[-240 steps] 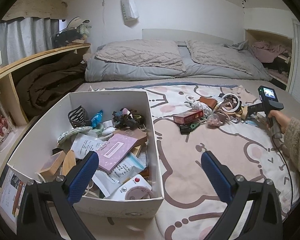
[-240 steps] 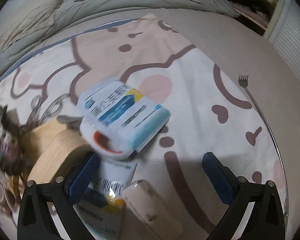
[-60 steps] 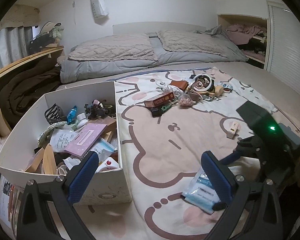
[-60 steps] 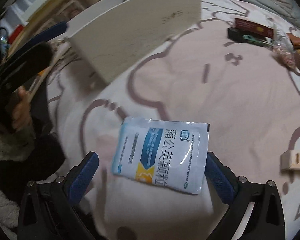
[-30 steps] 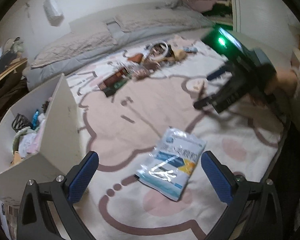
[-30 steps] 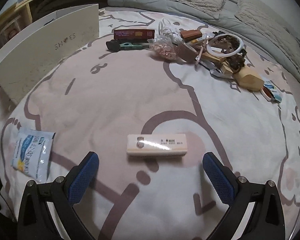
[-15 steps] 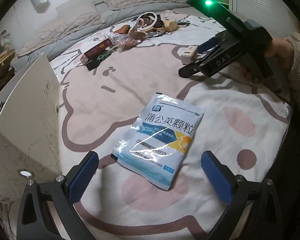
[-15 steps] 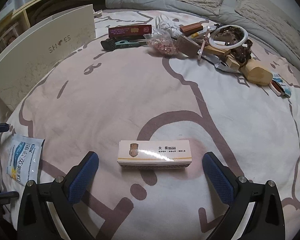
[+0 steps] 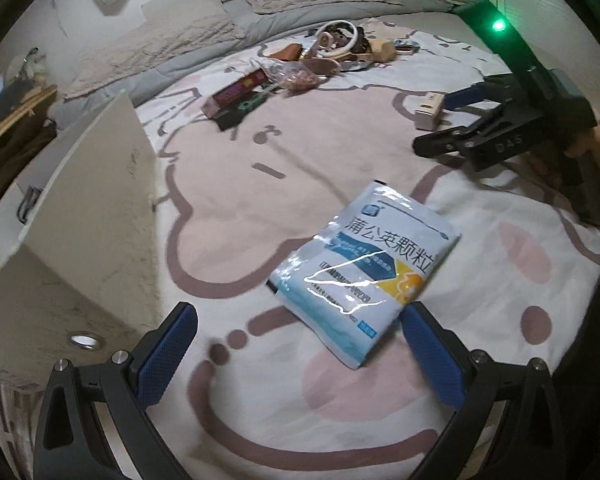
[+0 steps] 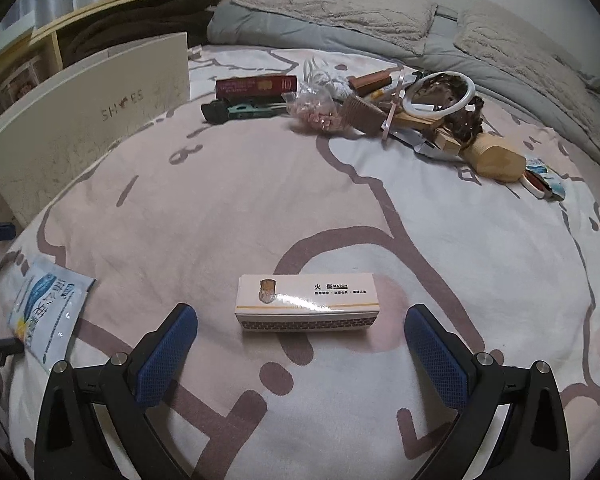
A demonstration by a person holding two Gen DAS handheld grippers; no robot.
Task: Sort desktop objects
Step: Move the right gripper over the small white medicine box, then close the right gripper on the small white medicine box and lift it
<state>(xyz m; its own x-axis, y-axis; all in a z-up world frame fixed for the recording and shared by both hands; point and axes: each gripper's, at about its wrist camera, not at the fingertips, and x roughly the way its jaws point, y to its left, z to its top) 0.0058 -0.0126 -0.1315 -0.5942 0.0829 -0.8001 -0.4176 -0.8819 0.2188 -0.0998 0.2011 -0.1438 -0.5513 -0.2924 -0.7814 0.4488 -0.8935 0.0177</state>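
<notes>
Evidently both tools were lined up for separate pick-ups. The left gripper [image 9: 298, 350] had its blue pads wide apart, the right-hand pad just at the near corner of the sachet [image 9: 366, 276], which lay flat on the blanket [image 9: 228, 208] slightly right of the gap's middle; that offset suggested the tool would need to shift right or turn before closing. The right gripper [image 10: 300, 348] also stood with its jaws spread and empty, framing the matchbox [image 10: 307, 303] lying crosswise just ahead of the pads, its long side spanning much of the gap, probably so a straight advance would bracket its ends.

The sachet was a glossy white-and-blue foil pouch with a yellow patch and large printed characters, crinkled and catching glare; it looked thin and slippery, likely hard to pinch off a soft surface. The matchbox was a long cream carton with a brown striking strip along its side.

Beyond, the white shoe box [image 10: 88, 120] stood at the blanket's left edge, presumably the destination, and a pile of clutter [image 10: 380, 108] waited well apart near the pillows.
</notes>
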